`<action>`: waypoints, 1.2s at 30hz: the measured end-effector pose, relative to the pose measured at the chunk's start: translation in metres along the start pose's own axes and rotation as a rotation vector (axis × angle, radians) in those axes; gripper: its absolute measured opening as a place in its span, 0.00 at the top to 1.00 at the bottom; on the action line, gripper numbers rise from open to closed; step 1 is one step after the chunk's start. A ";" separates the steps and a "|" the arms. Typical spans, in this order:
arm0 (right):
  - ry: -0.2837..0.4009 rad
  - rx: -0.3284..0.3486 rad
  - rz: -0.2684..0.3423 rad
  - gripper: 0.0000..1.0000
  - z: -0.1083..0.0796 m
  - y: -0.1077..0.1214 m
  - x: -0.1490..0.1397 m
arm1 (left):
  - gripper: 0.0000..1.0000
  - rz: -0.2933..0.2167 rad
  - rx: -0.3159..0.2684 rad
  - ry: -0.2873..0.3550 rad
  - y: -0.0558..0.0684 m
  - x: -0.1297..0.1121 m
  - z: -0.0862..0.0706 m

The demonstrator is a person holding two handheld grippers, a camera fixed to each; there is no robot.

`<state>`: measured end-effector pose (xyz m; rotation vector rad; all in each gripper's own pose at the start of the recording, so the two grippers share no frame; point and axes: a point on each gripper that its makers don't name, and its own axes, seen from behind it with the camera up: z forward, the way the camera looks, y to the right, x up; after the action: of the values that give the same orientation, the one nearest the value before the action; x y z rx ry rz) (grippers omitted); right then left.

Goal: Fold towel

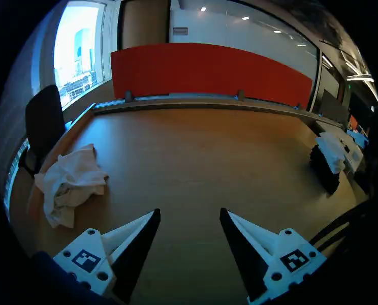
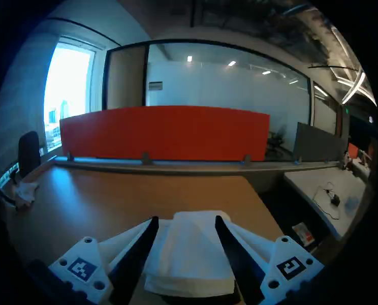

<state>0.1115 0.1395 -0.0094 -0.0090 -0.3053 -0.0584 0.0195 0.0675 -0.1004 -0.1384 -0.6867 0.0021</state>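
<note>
I'm looking across a wide wooden worktop [image 1: 199,152] that ends at a red partition [image 1: 209,71], with a bright window [image 1: 80,48] and a black chair [image 1: 44,122] to one side and a glass wall behind. In the right gripper view a paler neighbouring desk [image 2: 321,195] stands past the worktop's end. My left tongs [image 1: 189,211] sit low over bare wood, aimed at the partition, with the fingers spread apart and nothing between them. The crumpled towel [image 1: 69,185] lies in a heap near the chair-side edge, well apart from them. My right tongs [image 2: 186,219] also face the partition, fingers spread, and the folded towel [image 2: 189,251] lies flat between and beneath them. I can't tell if the fingers touch its sides. Its long axis runs along the fingers, with the stacked layered edge nearest the camera. At the rim of the left gripper view a dark shape [image 1: 323,170] carries white cloth, and I can't tell what it is.
</note>
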 end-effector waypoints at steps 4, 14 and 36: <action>0.057 -0.011 0.018 0.11 -0.001 0.000 0.014 | 0.14 -0.007 -0.001 0.012 0.001 0.005 0.000; 0.097 -0.010 -0.004 0.00 -0.004 -0.008 0.028 | 0.14 -0.005 0.009 0.067 -0.003 0.026 -0.001; 0.186 0.012 -0.059 0.00 0.001 -0.079 0.070 | 0.14 -0.003 0.049 0.349 -0.031 0.135 -0.014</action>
<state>0.1730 0.0567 0.0127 0.0174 -0.1196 -0.1154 0.1311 0.0418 -0.0218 -0.0875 -0.3383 -0.0079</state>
